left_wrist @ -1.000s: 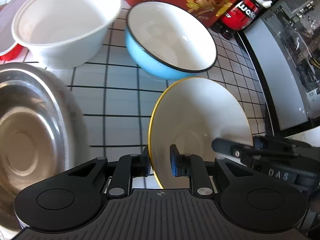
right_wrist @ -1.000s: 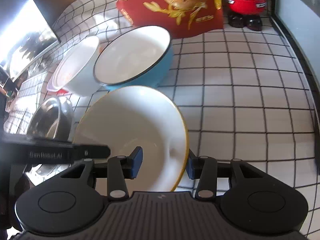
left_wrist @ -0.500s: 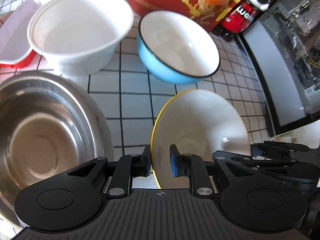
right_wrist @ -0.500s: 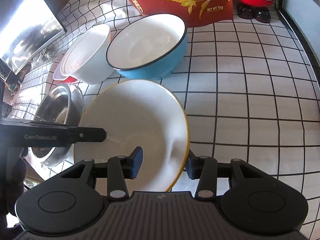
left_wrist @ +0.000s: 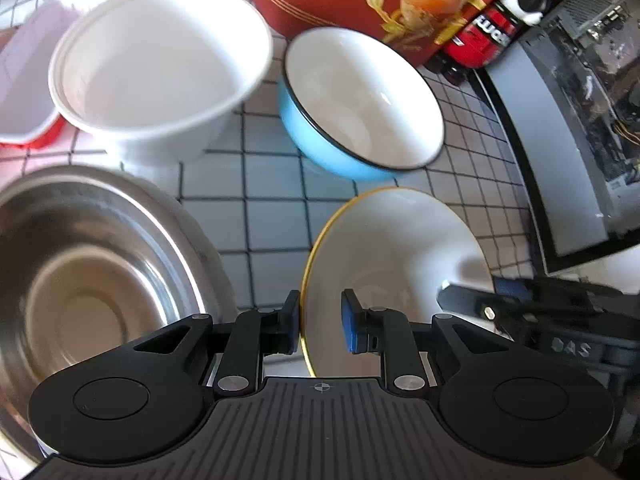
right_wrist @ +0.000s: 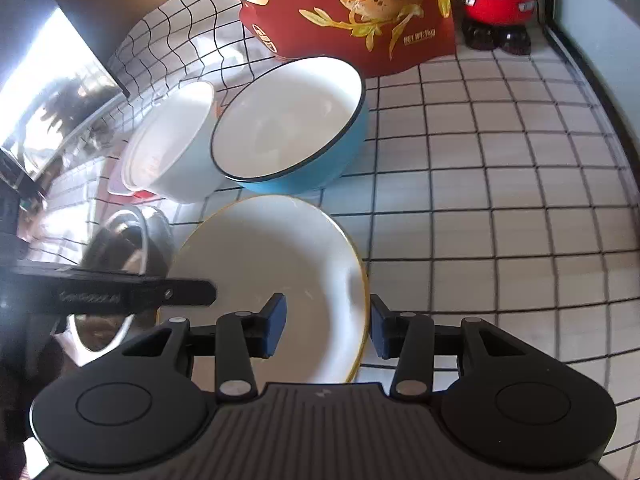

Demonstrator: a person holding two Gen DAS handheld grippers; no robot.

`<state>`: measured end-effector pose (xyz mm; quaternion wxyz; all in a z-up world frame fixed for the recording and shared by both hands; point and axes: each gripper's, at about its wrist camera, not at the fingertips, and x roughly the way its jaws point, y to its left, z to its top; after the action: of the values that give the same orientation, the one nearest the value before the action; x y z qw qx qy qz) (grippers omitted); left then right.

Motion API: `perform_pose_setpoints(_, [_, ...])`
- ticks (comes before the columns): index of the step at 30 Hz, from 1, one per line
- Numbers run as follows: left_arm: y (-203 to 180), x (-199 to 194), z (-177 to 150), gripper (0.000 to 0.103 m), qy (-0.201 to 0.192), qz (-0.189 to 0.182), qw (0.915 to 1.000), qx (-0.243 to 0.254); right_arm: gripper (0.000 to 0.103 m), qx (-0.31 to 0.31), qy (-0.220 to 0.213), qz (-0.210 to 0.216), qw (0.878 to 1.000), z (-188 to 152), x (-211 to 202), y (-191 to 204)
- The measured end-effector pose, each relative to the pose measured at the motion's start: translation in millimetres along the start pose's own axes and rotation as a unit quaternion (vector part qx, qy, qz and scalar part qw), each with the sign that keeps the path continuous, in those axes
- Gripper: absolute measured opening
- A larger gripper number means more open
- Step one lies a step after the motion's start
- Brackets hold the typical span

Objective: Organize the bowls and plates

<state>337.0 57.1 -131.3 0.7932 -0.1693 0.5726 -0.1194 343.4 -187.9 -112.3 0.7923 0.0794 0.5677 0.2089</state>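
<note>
Both hand-held grippers are working on the gold-rimmed white plate (left_wrist: 396, 264), which is sitting tilted at the middle of the tiled table (right_wrist: 500, 208), just in front of the blue bowl (left_wrist: 360, 100) at twelve o'clock. The left hand-held gripper (left_wrist: 320, 322) is straddling the plate's rim at its nine o'clock edge, and its jaws have just been opening a little: compared with half a second ago a visible gap is showing between the inner blue pad (left_wrist: 350, 326) and the plate, though the outer pad is lying so close to the rim that contact there cannot be ruled out. The right hand-held gripper (right_wrist: 326, 326) is staying at a moderate width around the three o'clock rim, with daylight on both sides, so it is not clamping the plate either. The steel bowl (left_wrist: 80, 280) has slid further into the left wrist view since a second ago, at about nine o'clock from the plate, with the white bowl (left_wrist: 160, 56) beyond it at eleven. My reading is that the plate is being released or re-gripped rather than carried, so stacking it with the bowls is not yet done.
</note>
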Motion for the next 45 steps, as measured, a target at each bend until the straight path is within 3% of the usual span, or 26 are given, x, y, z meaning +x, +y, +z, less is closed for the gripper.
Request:
perform_pose_setpoints(9, [6, -4, 7, 0.023, 0.004, 0.0, 1.0, 0.002, 0.044, -0.008, -0.009, -0.002, 1.0, -2, -2, 7])
perform_pose_setpoints(13, [3, -31, 14, 0.024, -0.025, 0.0, 0.9996, 0.015, 0.044, -0.014, -0.046, -0.01, 0.999, 10, -27, 8])
perform_pose_setpoints(19, [-8, -82, 54, 0.024, -0.09, -0.028, 0.9953, 0.023, 0.044, -0.037, -0.132, -0.032, 0.99, 68, -81, 29])
perform_pose_setpoints(24, [-21, -132, 96, 0.024, -0.148, -0.046, 0.9876, 0.023, 0.047, -0.054, -0.225, -0.034, 0.972, 129, -143, 57])
perform_pose_setpoints(26, [-27, -138, 107, 0.024, -0.144, -0.035, 0.9883, 0.035, 0.057, -0.067, -0.257, -0.034, 0.964, 147, -162, 67])
perform_pose_setpoints(28, [-26, -131, 111, 0.024, -0.123, -0.015, 0.9915, 0.039, 0.057, -0.072, -0.267, -0.039, 0.96, 162, -167, 71])
perform_pose_setpoints(30, [-18, -112, 109, 0.024, -0.099, -0.006, 0.9947, 0.026, 0.057, -0.075, -0.259, -0.05, 0.962, 170, -161, 71])
perform_pose_setpoints(37, [20, -39, 91, 0.024, -0.027, -0.035, 0.9972, -0.06, 0.057, -0.053, -0.17, -0.072, 0.981, 170, -86, 33])
perform_pose_setpoints(40, [26, -20, 91, 0.024, -0.014, -0.033, 0.9962, -0.08, 0.057, -0.047, -0.14, -0.092, 0.985, 165, -55, 16])
perform_pose_setpoints(45, [28, -6, 107, 0.024, -0.028, -0.026, 0.9946, -0.096, 0.058, -0.022, -0.097, -0.073, 0.992, 153, -18, -9])
